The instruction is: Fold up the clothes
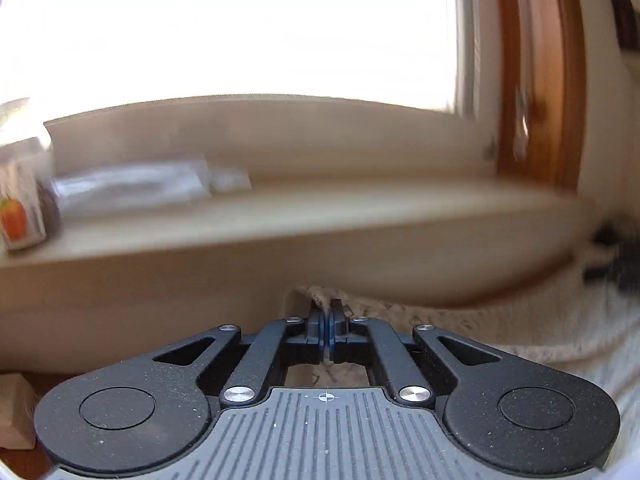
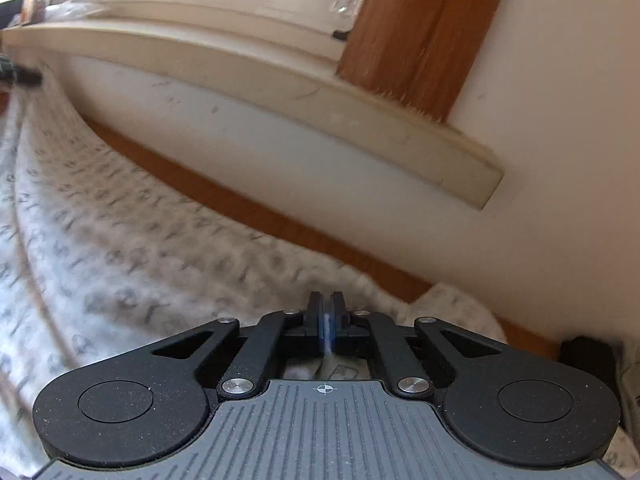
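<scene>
A wide, overexposed window point(image 1: 224, 28) is seen filling the upper part of the left wrist view, nothing beyond the glass being readable. Below it, one long pale windowsill point(image 1: 320, 216) is stretched across the frame, and the same sill point(image 2: 256, 80) is met again in the right wrist view, its end cut square against the wall. One brown wooden upright point(image 2: 420, 32) is planted on the sill's right end.

One garment point(image 2: 132, 248), white with a small grey print, is spread below the sill over a brown wooden surface point(image 2: 256, 200), of which only a strip is left bare along the wall. In the left wrist view the same cloth point(image 1: 500, 328) is seen bunched up against the sill's underside.

On the sill's left end, one carton with an orange fruit picture point(image 1: 20, 208) is cut off by the frame edge, and clear plastic wrapping point(image 1: 136, 184) beside it is blurred; its contents cannot be made out. A dark shape point(image 1: 616, 256) at the garment's far edge is too smeared to identify.

The left gripper point(image 1: 327, 332) is pressed together with a fold of printed cloth pinched at its tips. The right gripper point(image 2: 327, 324) is likewise clamped, a sliver of white fabric caught between the pads.
</scene>
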`<action>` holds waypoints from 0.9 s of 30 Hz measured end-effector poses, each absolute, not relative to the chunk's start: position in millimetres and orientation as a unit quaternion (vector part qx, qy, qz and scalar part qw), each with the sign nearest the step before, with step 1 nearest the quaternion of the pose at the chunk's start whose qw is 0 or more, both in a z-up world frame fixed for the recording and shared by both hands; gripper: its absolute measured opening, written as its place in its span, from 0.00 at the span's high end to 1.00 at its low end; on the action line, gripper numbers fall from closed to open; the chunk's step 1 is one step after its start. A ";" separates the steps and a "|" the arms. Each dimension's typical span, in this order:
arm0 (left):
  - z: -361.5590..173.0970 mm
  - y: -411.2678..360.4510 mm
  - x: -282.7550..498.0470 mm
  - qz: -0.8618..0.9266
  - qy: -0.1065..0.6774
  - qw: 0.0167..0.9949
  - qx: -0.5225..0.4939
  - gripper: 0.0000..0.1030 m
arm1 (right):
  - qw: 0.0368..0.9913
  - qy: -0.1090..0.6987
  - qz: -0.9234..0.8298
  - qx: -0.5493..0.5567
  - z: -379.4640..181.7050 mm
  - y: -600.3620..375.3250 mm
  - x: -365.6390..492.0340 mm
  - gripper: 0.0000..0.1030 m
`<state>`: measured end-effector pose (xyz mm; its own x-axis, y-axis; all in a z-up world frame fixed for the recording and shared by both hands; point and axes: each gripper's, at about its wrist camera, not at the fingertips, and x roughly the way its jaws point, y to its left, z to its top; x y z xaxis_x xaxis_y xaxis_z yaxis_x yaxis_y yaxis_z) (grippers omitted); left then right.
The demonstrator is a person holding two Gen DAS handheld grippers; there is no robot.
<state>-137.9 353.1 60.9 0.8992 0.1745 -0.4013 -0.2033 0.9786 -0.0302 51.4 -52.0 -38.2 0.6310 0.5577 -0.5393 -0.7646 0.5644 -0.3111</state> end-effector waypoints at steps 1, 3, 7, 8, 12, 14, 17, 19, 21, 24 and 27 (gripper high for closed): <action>63.1 353.7 -136.5 0.103 0.195 0.975 -0.040 0.98 | 0.874 0.185 0.368 -0.259 -35.3 -51.2 53.3 0.97; 55.3 350.9 -129.7 0.117 0.203 0.972 -0.023 0.97 | 0.893 0.168 0.337 -0.244 -30.3 -50.5 55.9 0.96; 42.3 353.6 -121.3 0.118 0.249 0.961 -0.022 0.88 | 0.888 0.186 0.349 -0.233 -26.0 -54.6 50.4 0.82; 43.4 355.8 -123.6 0.116 0.249 0.961 -0.028 0.78 | 0.888 0.185 0.352 -0.232 -24.9 -57.1 45.3 0.68; 53.4 360.2 -138.8 0.117 0.248 0.961 -0.046 0.51 | 0.879 0.185 0.384 -0.215 -17.7 -70.9 20.0 0.49; 55.4 357.5 -151.9 0.107 0.257 0.959 -0.044 0.47 | 0.871 0.194 0.404 -0.203 -17.3 -79.3 4.9 0.38; 55.5 342.8 -176.0 0.091 0.268 0.959 -0.026 0.43 | 0.859 0.203 0.426 -0.200 -23.8 -85.8 -15.6 0.32; 55.0 333.6 -196.9 0.083 0.272 0.959 -0.015 0.41 | 0.852 0.204 0.437 -0.204 -29.3 -84.7 -24.9 0.29; 54.0 325.1 -218.9 0.073 0.276 0.958 -0.011 0.40 | 0.848 0.201 0.445 -0.204 -34.0 -88.1 -36.1 0.28; 53.2 313.1 -234.3 0.062 0.287 0.956 -0.008 0.40 | 0.845 0.198 0.454 -0.203 -37.4 -86.6 -46.3 0.27; 53.2 305.4 -251.7 0.050 0.291 0.955 -0.016 0.38 | 0.845 0.199 0.450 -0.209 -40.6 -89.0 -50.2 0.23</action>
<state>-251.7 305.4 53.2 0.8255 0.0863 -0.5578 -0.1046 0.9945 -0.0009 -50.2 -89.0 -40.6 0.5153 0.6782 -0.5239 -0.8441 0.5073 -0.1736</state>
